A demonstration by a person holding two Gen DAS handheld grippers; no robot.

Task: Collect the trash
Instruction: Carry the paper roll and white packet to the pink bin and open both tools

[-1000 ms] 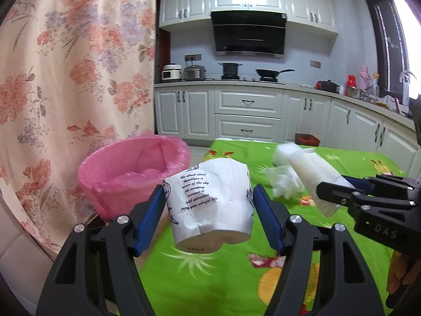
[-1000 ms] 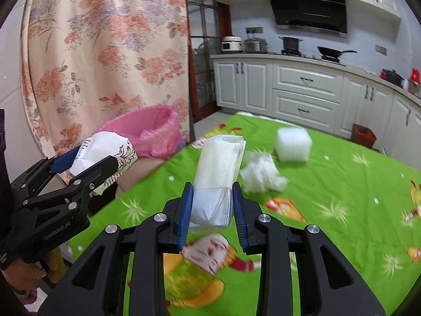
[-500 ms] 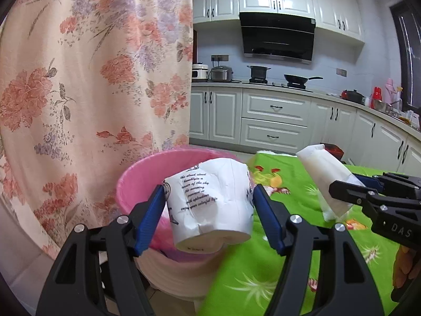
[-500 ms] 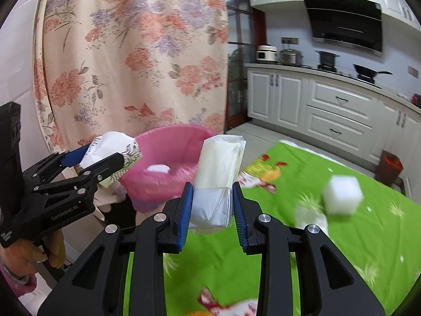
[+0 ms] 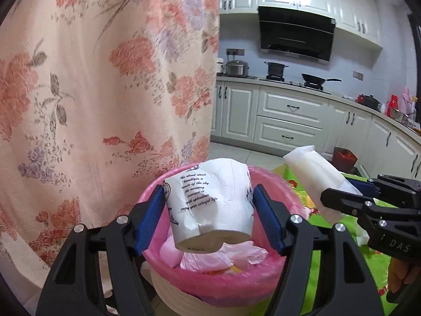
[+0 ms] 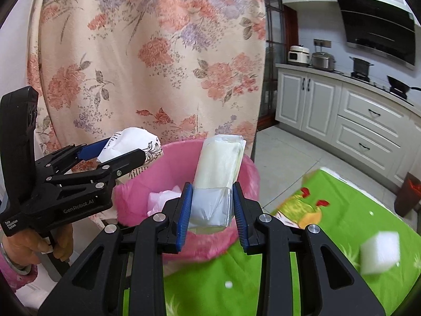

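Observation:
My left gripper (image 5: 209, 218) is shut on a crushed white paper cup (image 5: 210, 202) with black print, held just above a bin with a pink liner (image 5: 273, 271) that has crumpled trash inside. My right gripper (image 6: 211, 210) is shut on a white plastic-wrapped packet (image 6: 218, 168), which stands upright over the near rim of the bin (image 6: 173, 168). In the right wrist view the left gripper (image 6: 115, 155) and its cup (image 6: 131, 139) hang at the bin's left rim. The left wrist view shows the right gripper (image 5: 368, 202) and the packet (image 5: 313, 173) just right of the bin.
A floral curtain (image 6: 158, 65) hangs right behind the bin. The table with a green cloth (image 6: 329, 237) lies to the right, with a white foam cube (image 6: 380, 252) on it. Kitchen cabinets (image 5: 289, 121) line the far wall. A hand (image 6: 34, 245) holds the left gripper's handle.
Both grippers have swung left from over the green table to the pink bin, each still holding its item. The bin now sits directly under the cup and packet.

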